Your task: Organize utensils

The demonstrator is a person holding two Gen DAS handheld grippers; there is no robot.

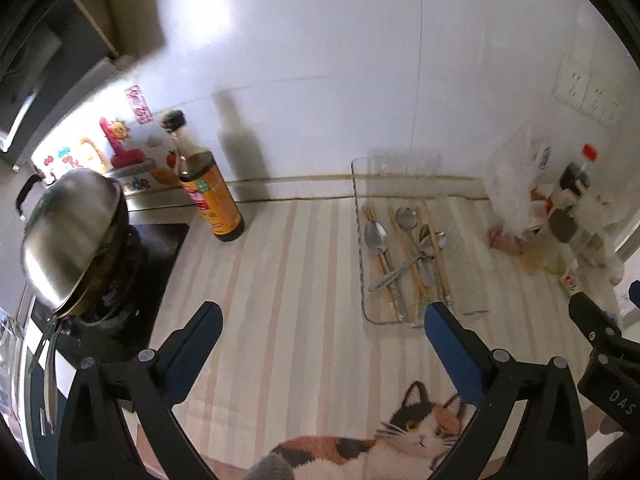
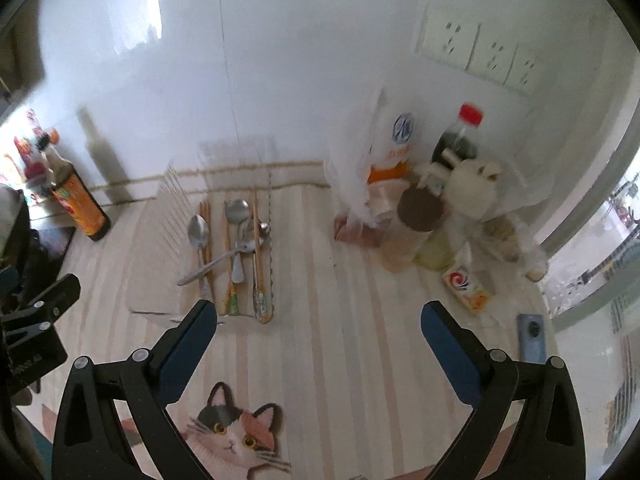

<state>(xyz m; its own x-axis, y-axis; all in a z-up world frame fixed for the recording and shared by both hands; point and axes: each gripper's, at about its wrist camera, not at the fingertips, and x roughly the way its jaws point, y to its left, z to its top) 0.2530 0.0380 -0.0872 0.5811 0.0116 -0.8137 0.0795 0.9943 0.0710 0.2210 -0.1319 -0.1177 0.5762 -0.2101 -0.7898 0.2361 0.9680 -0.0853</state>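
Both my left hand-held gripper point(image 1: 322, 322) and right hand-held gripper point(image 2: 319, 320) are released; the utensils point(image 2: 232, 244) lie lengthwise ahead, nearer my right.

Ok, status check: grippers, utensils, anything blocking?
Left gripper open, empty. Right gripper open, empty. Spoons and chopsticks jumbled in clear tray. Approach unobstructed.
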